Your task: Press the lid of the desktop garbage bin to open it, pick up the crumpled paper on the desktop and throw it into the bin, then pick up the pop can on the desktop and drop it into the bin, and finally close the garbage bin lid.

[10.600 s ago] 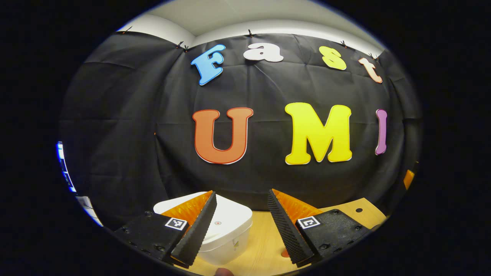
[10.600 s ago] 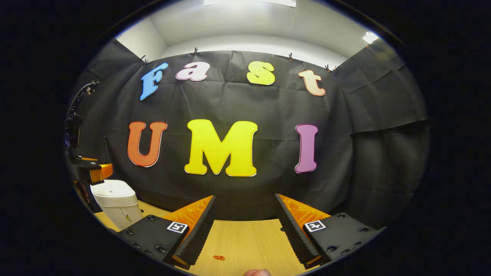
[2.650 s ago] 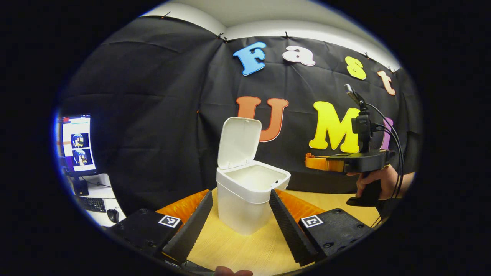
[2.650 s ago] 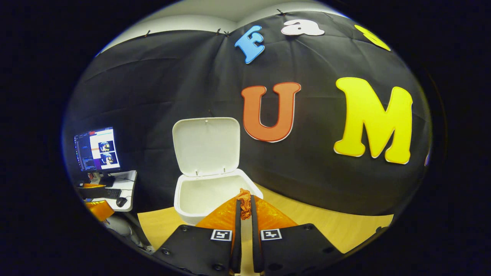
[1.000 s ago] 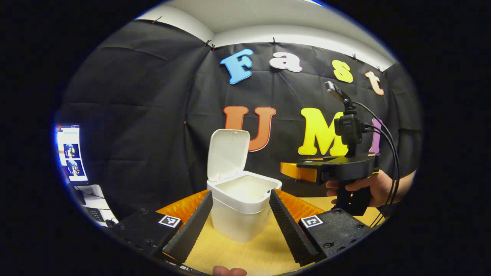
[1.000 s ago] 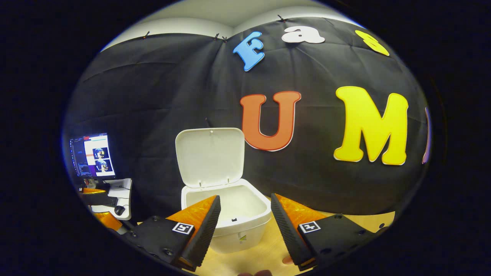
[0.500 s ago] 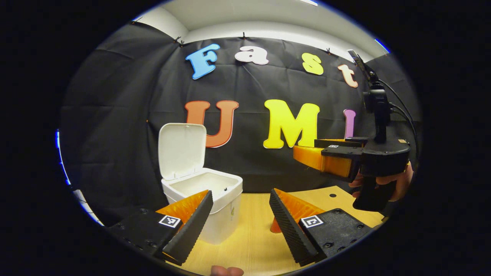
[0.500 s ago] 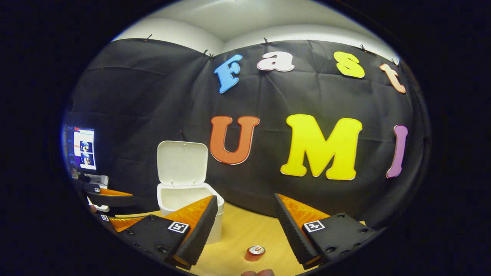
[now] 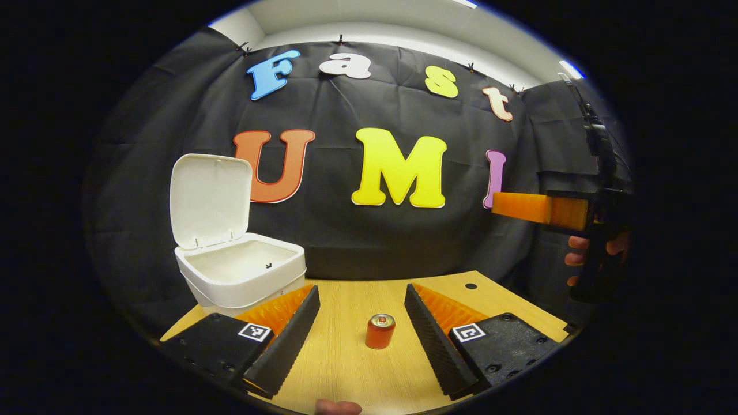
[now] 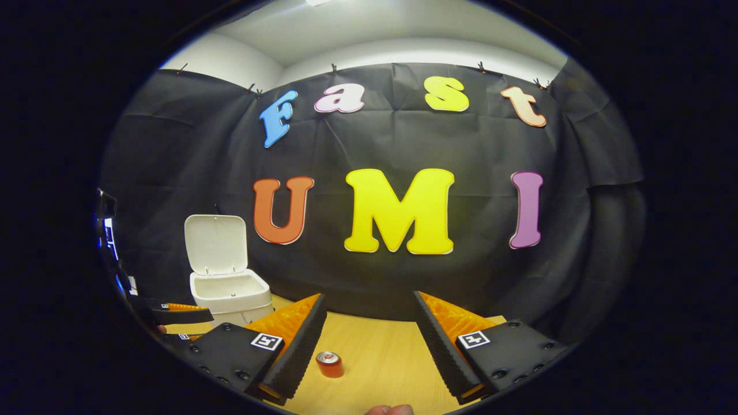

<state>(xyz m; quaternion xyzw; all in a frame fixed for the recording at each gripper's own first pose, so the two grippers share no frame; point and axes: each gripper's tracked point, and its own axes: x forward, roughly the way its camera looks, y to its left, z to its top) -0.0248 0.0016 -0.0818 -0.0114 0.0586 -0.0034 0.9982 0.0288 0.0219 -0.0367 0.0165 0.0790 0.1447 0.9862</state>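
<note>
The white bin (image 9: 239,276) stands at the left of the wooden table with its lid (image 9: 210,199) swung up; the part of its inside that shows is bare. A small red pop can (image 9: 380,331) stands upright on the table, ahead of and between the fingers of my left gripper (image 9: 360,337), which is open and holds nothing. In the right gripper view the can (image 10: 330,364) stands just right of the left finger of my right gripper (image 10: 364,346), also open and holding nothing. The bin (image 10: 230,297) stands far left there. The right gripper (image 9: 539,208) hangs in the air at the right, held by a hand.
The wooden table (image 9: 351,374) has a small round hole (image 9: 471,286) near its back right edge. Black cloth closes the booth behind the table. The left gripper (image 10: 173,316) pokes in at the left edge of the right gripper view.
Both views have swung to the right, away from the bin. The can now stands between my left gripper's fingers. The right gripper, which let the paper go earlier, has drawn back to the right.
</note>
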